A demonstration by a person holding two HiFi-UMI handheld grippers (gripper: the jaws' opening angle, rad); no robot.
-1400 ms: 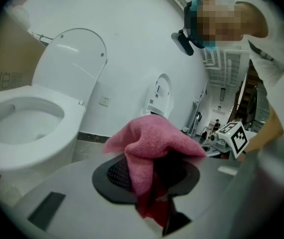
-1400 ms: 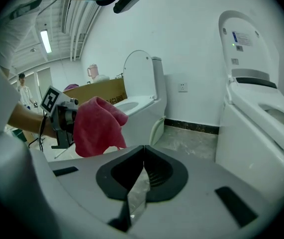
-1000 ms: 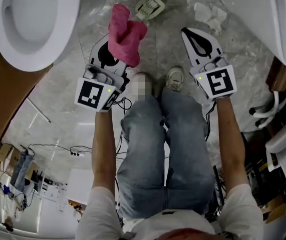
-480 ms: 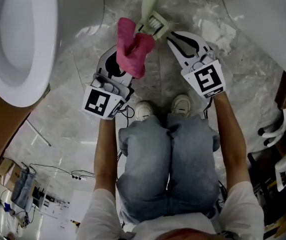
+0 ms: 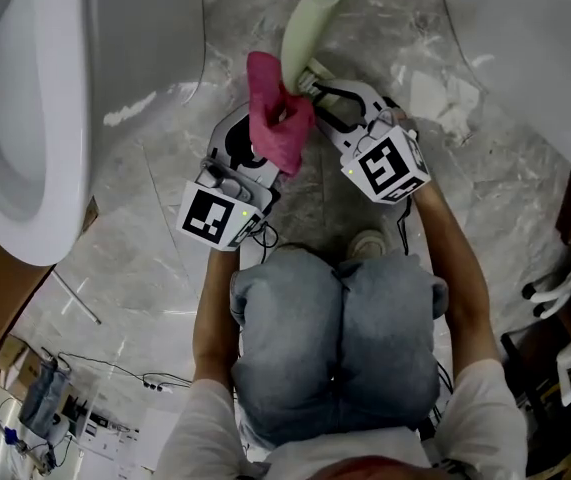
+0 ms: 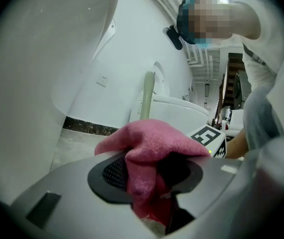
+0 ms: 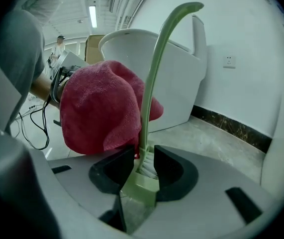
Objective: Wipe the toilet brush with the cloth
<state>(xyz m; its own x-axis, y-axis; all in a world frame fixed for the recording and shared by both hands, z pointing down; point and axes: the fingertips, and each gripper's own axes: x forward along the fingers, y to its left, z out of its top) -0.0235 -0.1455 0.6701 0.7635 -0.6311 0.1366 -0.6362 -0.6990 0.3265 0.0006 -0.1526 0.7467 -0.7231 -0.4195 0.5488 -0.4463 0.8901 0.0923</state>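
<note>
Pale green plastic toilet brush [image 5: 303,33] on the grey marble floor [image 5: 155,228] at my twelve o'clock — its bristled head sits between my right gripper's [image 7: 144,171] opening jaws, for steadying. My left gripper [image 6: 151,176], jaws also opening, has the bunched pink terry cloth [image 5: 275,118] between them at the head's nine o'clock — close for wiping.

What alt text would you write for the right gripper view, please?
A green toilet brush stands between the opening jaws of the right gripper, its curved handle rising upward. A pink cloth sits close on its left, a white toilet behind.
</note>
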